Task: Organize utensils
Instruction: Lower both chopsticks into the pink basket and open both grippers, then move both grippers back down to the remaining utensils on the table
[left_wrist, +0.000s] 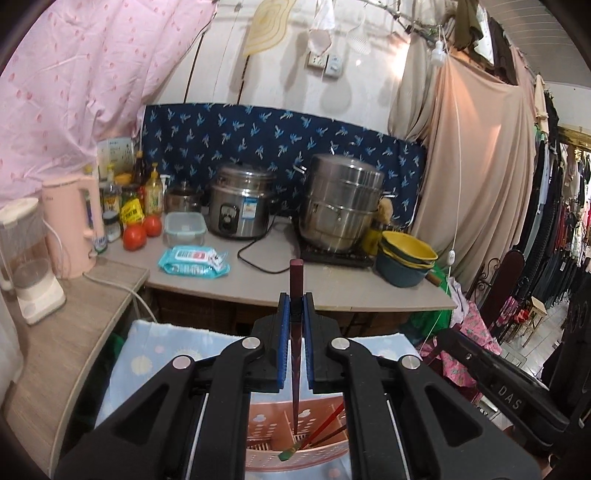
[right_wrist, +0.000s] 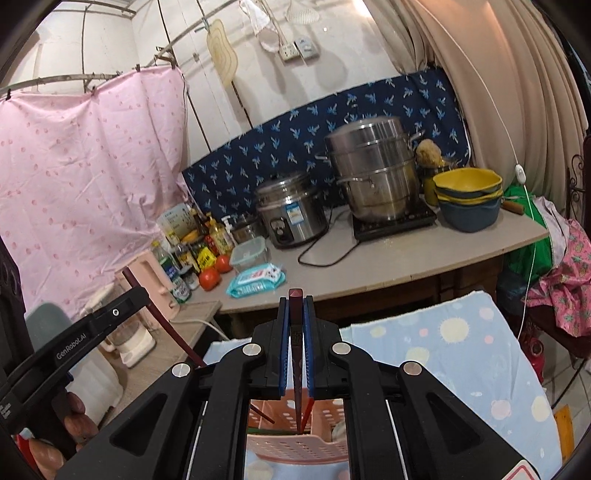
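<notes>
A: Status, L side?
B: Your left gripper (left_wrist: 296, 306) pinches a dark red chopstick (left_wrist: 296, 280), tip down in the pink utensil basket (left_wrist: 295, 454).
A: R side?
B: Your right gripper (right_wrist: 296, 308) clamps another chopstick (right_wrist: 296, 299), lower end over same basket (right_wrist: 295, 446), on the blue cloth (right_wrist: 461, 354).

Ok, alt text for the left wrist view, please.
The left gripper is shut on a dark red chopstick, its lower tip in a pink slotted holder already holding other chopsticks. Beyond is a counter with a rice cooker and steel steamer pot.

holder (left_wrist: 295, 448) base cut off (both views), chopstick (left_wrist: 296, 373) tip hidden
</notes>
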